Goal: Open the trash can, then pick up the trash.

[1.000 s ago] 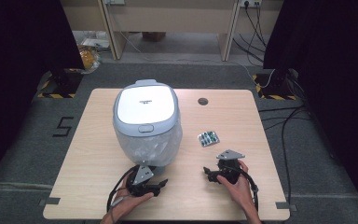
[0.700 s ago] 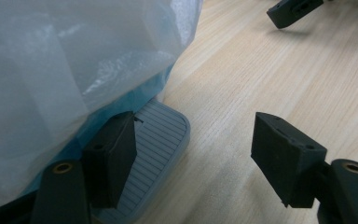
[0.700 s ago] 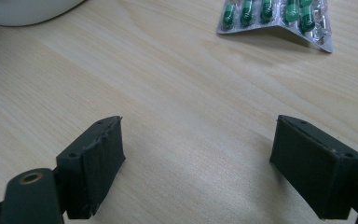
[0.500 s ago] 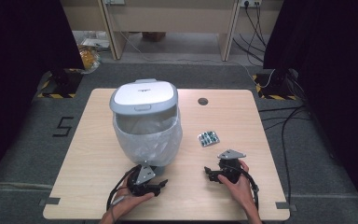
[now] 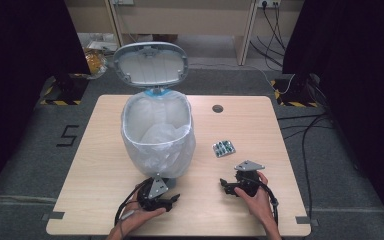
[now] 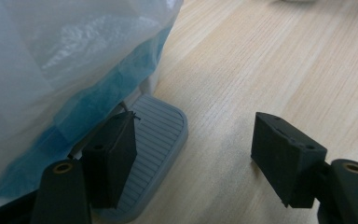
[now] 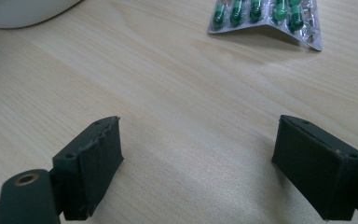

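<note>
A white pedal bin (image 5: 157,135) lined with a clear bag stands mid-table, its lid (image 5: 150,62) swung up and back. My left gripper (image 5: 167,197) sits at the bin's near base. Seen from the left gripper (image 6: 196,154), the jaws stand open; the left one rests on the grey ribbed pedal (image 6: 161,135) and the other hangs over bare wood. My right gripper (image 5: 226,186) lies on the table to the right. Its jaws (image 7: 198,154) are open, have just been opening a little wider, and have nothing between them. A blister pack of green capsules (image 7: 265,16) (image 5: 224,148) lies beyond it.
The wooden table (image 5: 105,165) has a round cable hole (image 5: 217,108) at the back. Cables trail over the grey floor at right (image 5: 305,130). A number 5 (image 5: 67,135) is marked on the floor at left.
The bin's lid has swung from shut to fully open, baring the bag inside. Both hands and grippers stay where they were.
</note>
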Motion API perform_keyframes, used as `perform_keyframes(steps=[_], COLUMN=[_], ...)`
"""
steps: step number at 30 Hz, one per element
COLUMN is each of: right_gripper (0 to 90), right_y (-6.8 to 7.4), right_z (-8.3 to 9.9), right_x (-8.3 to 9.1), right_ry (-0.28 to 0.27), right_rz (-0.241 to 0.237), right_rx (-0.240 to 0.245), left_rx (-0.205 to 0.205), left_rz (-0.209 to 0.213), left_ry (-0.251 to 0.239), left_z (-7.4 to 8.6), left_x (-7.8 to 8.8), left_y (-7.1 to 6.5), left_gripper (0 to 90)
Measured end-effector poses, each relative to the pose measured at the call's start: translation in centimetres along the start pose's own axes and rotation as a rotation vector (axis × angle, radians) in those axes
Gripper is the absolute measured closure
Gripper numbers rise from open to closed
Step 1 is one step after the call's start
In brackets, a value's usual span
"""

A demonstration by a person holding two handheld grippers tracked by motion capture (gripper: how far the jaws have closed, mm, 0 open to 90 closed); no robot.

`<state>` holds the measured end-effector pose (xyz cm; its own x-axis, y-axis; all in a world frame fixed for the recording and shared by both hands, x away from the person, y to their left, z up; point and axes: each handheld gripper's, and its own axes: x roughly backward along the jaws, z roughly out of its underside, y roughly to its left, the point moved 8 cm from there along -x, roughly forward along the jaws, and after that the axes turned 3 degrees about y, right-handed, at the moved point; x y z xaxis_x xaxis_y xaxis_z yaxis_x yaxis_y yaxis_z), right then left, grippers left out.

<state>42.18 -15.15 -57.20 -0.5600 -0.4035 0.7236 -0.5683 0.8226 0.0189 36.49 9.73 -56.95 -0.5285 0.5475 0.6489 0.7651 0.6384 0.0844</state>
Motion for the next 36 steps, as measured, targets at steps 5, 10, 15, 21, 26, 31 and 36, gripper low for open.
perform_keyframes(steps=[5, 10, 15, 21, 26, 31, 36], right_gripper=[15.6, 15.7, 15.7, 15.2, 15.4, 16.5, 15.9], right_y=[-0.2, -1.0, -1.4, -2.3, -3.0, -3.6, -4.5], right_z=[-0.1, -1.5, -3.0, -5.3, -6.9, -7.8, -8.5], right_x=[0.0, 0.7, 1.2, 0.8, -0.1, -2.1, -4.4], right_ry=[0.005, -0.05, -0.094, -0.125, -0.142, -0.102, -0.053], right_rz=[0.006, 0.024, 0.045, 0.044, 0.041, 0.061, 0.11], right_rx=[-0.006, -0.014, -0.017, -0.03, -0.055, -0.046, -0.071], left_rx=[0.007, 0.002, -0.009, -0.01, -0.005, -0.008, -0.009], left_rz=[0.004, 0.003, -0.01, -0.011, -0.004, -0.009, -0.006], left_ry=[-0.008, -0.003, -0.001, -0.001, 0.0, -0.003, 0.0], left_z=[0.0, 0.0, 0.0, 0.0, 0.0, 0.0, 0.0], left_x=[0.0, 0.0, 0.0, 0.0, 0.0, 0.0, 0.0], left_y=[0.0, 0.0, -0.1, -0.1, 0.0, 0.0, 0.0], left_gripper=[30.4, 30.4, 30.4, 30.4, 30.3, 30.3, 30.3])
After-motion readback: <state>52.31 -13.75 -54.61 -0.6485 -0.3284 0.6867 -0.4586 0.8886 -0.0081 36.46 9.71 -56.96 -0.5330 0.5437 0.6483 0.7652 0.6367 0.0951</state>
